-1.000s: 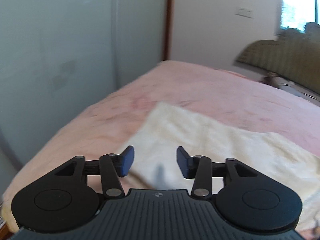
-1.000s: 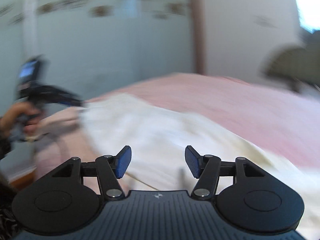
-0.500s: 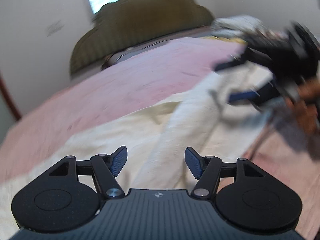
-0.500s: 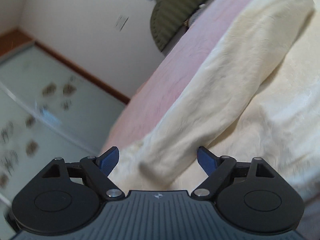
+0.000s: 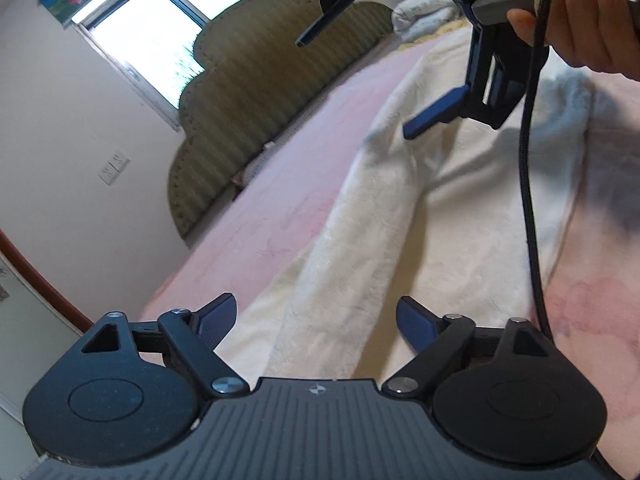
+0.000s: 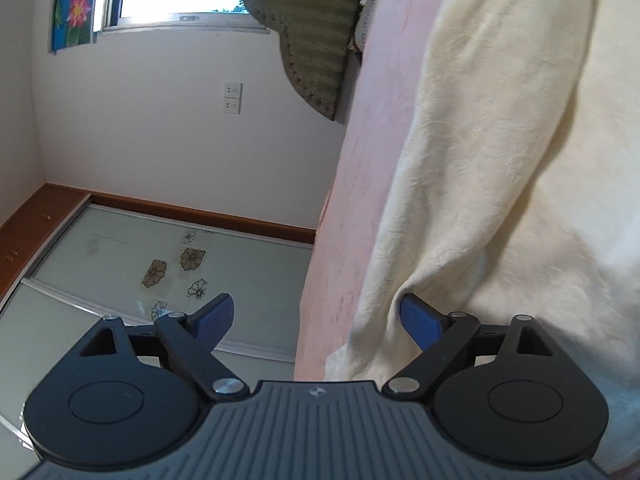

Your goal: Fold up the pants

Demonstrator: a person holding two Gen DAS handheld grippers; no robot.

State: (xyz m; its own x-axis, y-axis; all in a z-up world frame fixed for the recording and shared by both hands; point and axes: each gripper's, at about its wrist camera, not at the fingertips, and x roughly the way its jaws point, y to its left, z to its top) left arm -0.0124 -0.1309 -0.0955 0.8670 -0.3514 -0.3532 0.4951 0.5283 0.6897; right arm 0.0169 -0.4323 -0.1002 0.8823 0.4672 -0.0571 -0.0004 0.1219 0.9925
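Observation:
Cream-white pants [image 5: 392,216] lie on a pink bed [image 5: 288,184], one leg folded over as a long raised ridge. My left gripper [image 5: 316,316] is open just above the near end of that ridge, holding nothing. In the left wrist view my right gripper [image 5: 356,80] hangs open over the far part of the pants, held by a hand [image 5: 576,20]. In the right wrist view the right gripper [image 6: 316,316] is rolled sideways, open, with its right finger [image 6: 420,316] against a fold of the pants [image 6: 480,160].
An olive padded headboard [image 5: 256,100] and a window [image 5: 160,28] are at the far end of the bed. A black cable [image 5: 532,200] hangs from the right gripper over the pants. A glass wardrobe door [image 6: 160,272] stands beside the bed [image 6: 352,200].
Both grippers swung from facing the wardrobe to facing the headboard. The right gripper rolled sideways and came down to the pants fold. Both jaws stayed open.

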